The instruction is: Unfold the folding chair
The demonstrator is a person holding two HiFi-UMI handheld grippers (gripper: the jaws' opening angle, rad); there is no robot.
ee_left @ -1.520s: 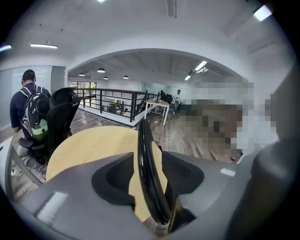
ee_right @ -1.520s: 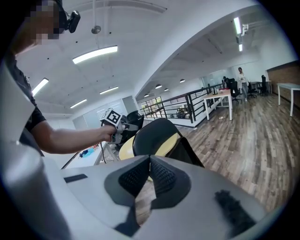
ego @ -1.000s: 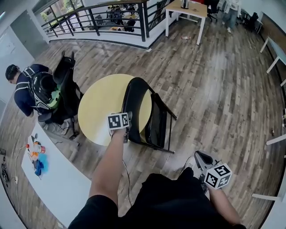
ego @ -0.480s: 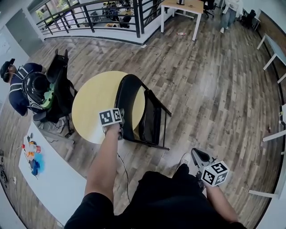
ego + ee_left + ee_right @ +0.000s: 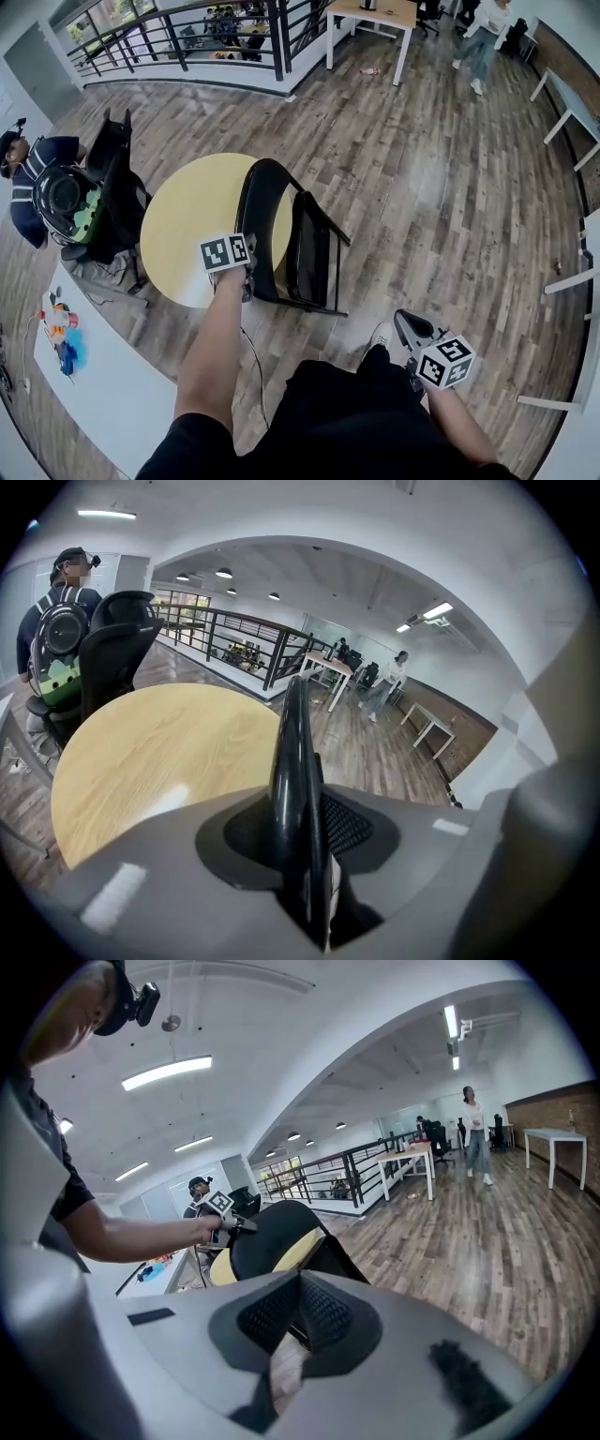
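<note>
The black folding chair [image 5: 258, 220] stands folded on the wood floor, leaning by the round yellow table [image 5: 192, 220]. My left gripper [image 5: 249, 274] is at the near edge of its backrest. In the left gripper view that black backrest edge [image 5: 292, 761] runs upright between the jaws of my left gripper [image 5: 305, 855], which are closing on it, with the pads against both faces. My right gripper [image 5: 407, 321] hangs low at the right by my leg, shut and empty. The right gripper view shows its pads [image 5: 323, 1314] together, with the chair [image 5: 281, 1232] beyond.
A black office chair [image 5: 117, 187] and a person with a backpack [image 5: 56, 197] are left of the round table. A white table [image 5: 103, 375] with small items lies at the lower left. A railing [image 5: 187, 37], a wooden desk [image 5: 370, 14] and a walking person [image 5: 478, 37] are far back.
The head view has drifted a little, so the chair and table sit slightly further left. My left gripper stays at the backrest edge. The right gripper keeps its place.
</note>
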